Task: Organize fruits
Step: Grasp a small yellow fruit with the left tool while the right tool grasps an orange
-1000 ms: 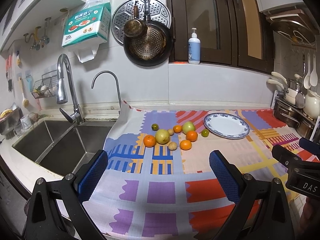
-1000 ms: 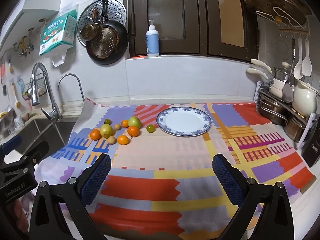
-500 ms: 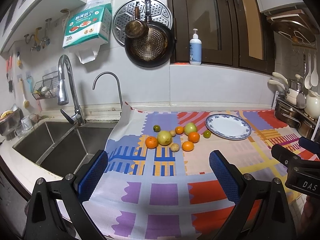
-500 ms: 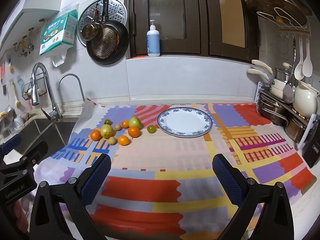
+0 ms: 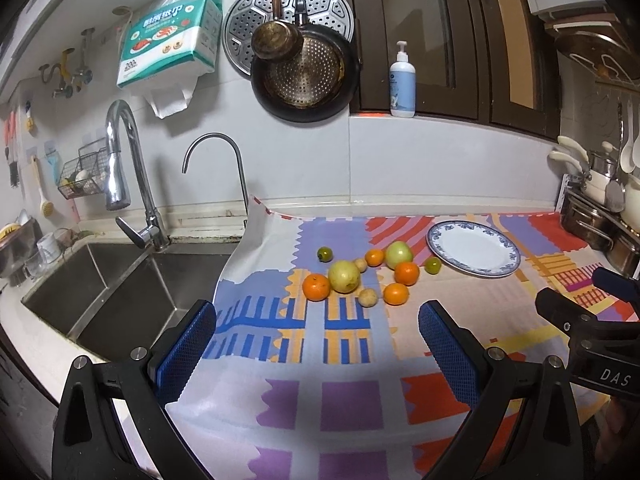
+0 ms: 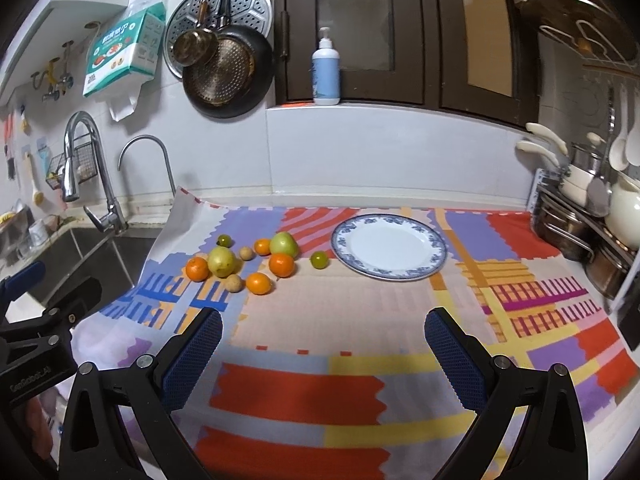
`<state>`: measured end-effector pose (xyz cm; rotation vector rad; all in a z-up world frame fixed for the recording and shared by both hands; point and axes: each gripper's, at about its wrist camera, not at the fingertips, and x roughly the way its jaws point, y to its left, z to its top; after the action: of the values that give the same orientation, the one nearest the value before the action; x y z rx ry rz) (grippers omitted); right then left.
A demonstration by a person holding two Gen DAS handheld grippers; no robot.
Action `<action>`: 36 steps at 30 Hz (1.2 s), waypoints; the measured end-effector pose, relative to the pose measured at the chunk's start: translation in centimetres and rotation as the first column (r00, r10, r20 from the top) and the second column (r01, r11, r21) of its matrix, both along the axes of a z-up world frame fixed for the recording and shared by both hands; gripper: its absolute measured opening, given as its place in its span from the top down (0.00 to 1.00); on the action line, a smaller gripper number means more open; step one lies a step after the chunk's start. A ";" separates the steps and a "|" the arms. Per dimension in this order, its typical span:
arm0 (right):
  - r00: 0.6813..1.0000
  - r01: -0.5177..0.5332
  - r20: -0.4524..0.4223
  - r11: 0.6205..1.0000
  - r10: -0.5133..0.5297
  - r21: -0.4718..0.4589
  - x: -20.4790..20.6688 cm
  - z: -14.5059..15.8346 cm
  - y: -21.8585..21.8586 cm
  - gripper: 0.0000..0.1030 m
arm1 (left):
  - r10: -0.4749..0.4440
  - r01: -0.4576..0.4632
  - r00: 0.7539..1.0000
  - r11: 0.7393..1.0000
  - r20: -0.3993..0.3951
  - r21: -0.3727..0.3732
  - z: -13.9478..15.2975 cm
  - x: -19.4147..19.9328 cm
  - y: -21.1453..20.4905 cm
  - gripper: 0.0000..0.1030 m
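Note:
A cluster of fruit lies on the patterned mat: several oranges (image 5: 316, 287) (image 6: 281, 265), a yellow-green pear-like fruit (image 5: 344, 276) (image 6: 221, 261), a green apple (image 5: 398, 253) (image 6: 284, 243), small green limes (image 5: 432, 265) (image 6: 319, 259) and small tan fruits (image 5: 367, 297). A blue-rimmed white plate (image 5: 438, 236) (image 6: 346, 236) sits bare to the right of the fruit. My left gripper (image 5: 316, 336) is open, well short of the fruit. My right gripper (image 6: 323, 342) is open too, near the mat's front, holding nothing.
A double sink (image 5: 120, 288) with two taps (image 5: 132, 184) lies left of the mat. Pans (image 5: 304, 76) hang on the wall above; a soap bottle (image 5: 402, 84) stands on the ledge. Pots and a rack (image 6: 580, 224) crowd the right edge.
Both grippers have edged slightly forward and the views shifted a little; the fruit and plate have not moved. Both stay open.

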<state>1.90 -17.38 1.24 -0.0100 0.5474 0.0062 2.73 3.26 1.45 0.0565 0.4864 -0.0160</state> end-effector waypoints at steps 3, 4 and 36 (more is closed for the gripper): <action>1.000 -0.015 -0.009 1.000 0.015 0.006 1.6 -0.3 0.8 0.01 | -0.009 0.009 1.000 1.000 -0.002 0.020 -0.4 1.4 0.5 0.00; 1.000 -0.021 -0.015 1.000 0.021 0.008 2.2 -0.5 1.1 0.01 | -0.017 0.017 1.000 1.000 -0.004 0.022 -0.5 1.9 0.6 0.03; 0.871 -0.457 -0.240 0.887 0.429 -0.071 17.9 -8.4 5.4 0.40 | -0.335 0.360 0.908 0.931 -0.251 0.061 -9.0 15.7 -3.4 0.60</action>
<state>19.79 -11.93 -7.18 -0.2629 0.7561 0.4293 18.47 -0.15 -7.56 0.2483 0.7116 -0.3524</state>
